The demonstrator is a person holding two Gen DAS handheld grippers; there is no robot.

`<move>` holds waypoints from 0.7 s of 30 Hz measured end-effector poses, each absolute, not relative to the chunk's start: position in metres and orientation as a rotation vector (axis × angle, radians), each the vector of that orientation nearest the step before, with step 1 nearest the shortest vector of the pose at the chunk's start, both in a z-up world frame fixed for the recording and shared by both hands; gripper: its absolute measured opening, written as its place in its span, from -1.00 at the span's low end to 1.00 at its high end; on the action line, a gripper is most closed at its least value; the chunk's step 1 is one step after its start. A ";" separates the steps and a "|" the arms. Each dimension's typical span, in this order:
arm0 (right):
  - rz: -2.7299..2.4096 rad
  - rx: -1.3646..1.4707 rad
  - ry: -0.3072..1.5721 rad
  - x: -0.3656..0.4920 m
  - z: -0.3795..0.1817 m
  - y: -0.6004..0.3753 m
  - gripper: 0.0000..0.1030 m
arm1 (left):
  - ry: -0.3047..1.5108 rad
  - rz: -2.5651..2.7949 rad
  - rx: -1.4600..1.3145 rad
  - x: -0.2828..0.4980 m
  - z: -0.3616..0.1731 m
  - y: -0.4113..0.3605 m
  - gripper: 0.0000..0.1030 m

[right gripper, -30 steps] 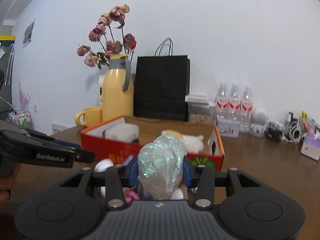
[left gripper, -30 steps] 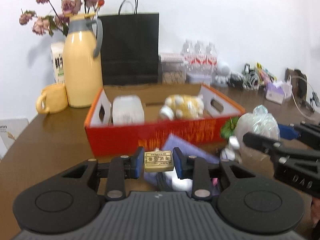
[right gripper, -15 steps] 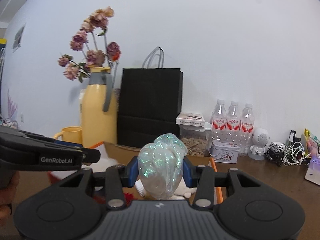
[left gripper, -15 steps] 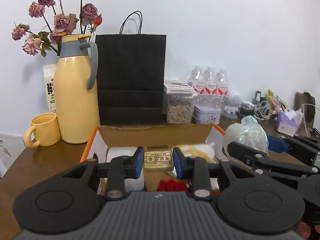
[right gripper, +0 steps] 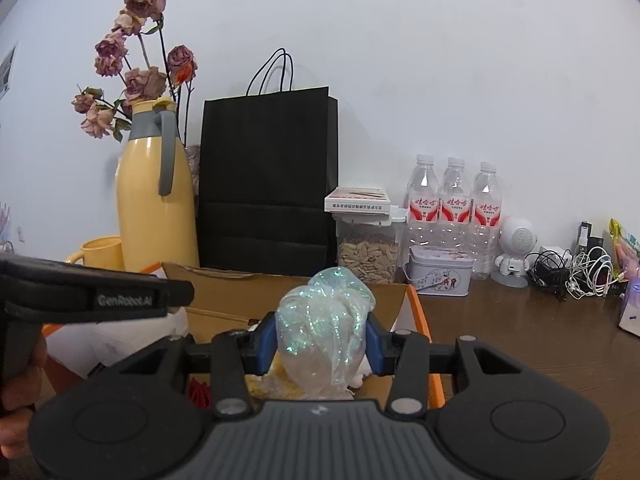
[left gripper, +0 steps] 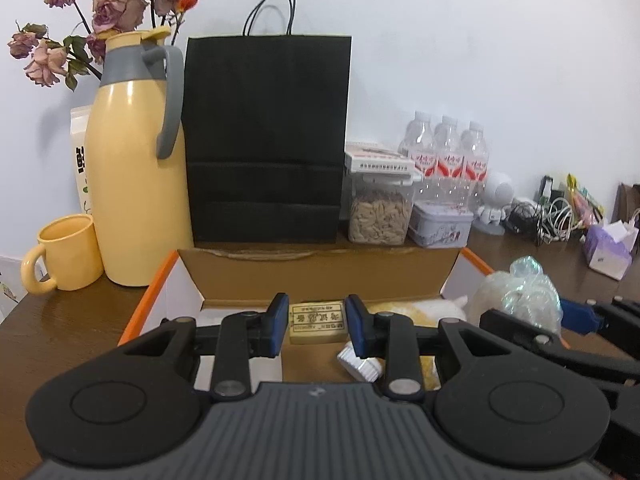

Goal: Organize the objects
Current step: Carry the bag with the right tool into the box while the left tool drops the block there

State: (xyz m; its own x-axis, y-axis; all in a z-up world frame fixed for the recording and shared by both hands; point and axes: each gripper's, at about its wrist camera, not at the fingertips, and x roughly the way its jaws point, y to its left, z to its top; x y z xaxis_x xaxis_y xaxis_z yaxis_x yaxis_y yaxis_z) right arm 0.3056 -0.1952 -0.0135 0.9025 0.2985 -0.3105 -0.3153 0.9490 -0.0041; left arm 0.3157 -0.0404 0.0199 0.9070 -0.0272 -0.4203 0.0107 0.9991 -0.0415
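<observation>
My left gripper is shut on a small tan printed block, held above the inside of the orange-edged cardboard box. My right gripper is shut on a crinkly iridescent plastic bag, also over the box, near its right side. In the left wrist view that bag and the right gripper's black fingers show at the right. In the right wrist view the left gripper's body crosses the left edge, with a hand below it. A white ribbed cap and something yellow lie in the box.
Behind the box stand a yellow jug with dried roses, a yellow mug, a black paper bag, a jar of seeds, a tin and three water bottles. Cables and a tissue pack lie right.
Both grippers moved forward over the table and now hover over the box, each keeping its object. The box front and the loose items before it have dropped out of sight.
</observation>
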 end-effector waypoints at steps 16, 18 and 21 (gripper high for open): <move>0.337 -0.078 0.309 0.298 -0.017 -0.191 1.00 | 0.318 0.038 -0.025 0.294 0.027 -0.036 1.00; 0.335 -0.076 0.307 0.297 -0.017 -0.192 1.00 | 0.320 0.037 -0.028 0.294 0.027 -0.036 1.00; 0.330 -0.073 0.299 0.295 -0.015 -0.193 1.00 | 0.322 0.034 -0.031 0.293 0.027 -0.036 1.00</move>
